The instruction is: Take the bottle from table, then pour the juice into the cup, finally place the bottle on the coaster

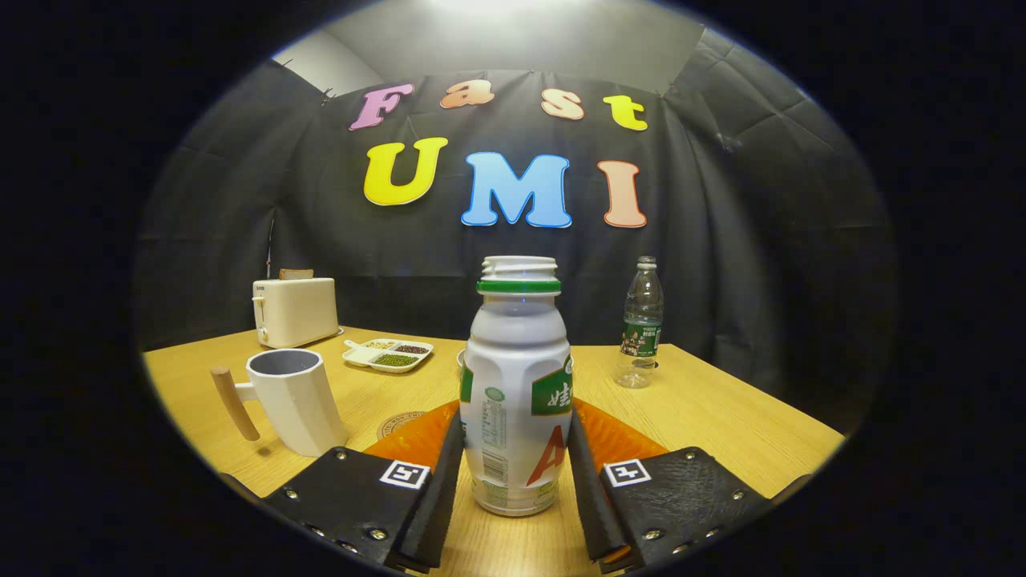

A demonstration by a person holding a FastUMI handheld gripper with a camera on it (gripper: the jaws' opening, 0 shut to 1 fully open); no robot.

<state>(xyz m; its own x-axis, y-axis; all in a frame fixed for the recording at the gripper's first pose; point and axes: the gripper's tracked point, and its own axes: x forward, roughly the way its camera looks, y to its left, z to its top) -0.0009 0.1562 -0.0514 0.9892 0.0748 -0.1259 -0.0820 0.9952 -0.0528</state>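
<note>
gripper fingers flank the bottle, seemingly clamped on its sides, contact hard to confirm | bottle upright on table, mouth uncapped | cup at 10 o'clock, coaster behind | lift straight, level, grip firm.

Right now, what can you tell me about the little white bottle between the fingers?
The white bottle is small and looks like plastic, with a rounded body and a narrower waist. It has a green ring under its open mouth; no cap is on it. A label with green and red print wraps its middle. It stands upright on the wooden table, between the fingers of the gripper, which sit close against both its sides. Whether they squeeze it yet is hard to tell.
</note>
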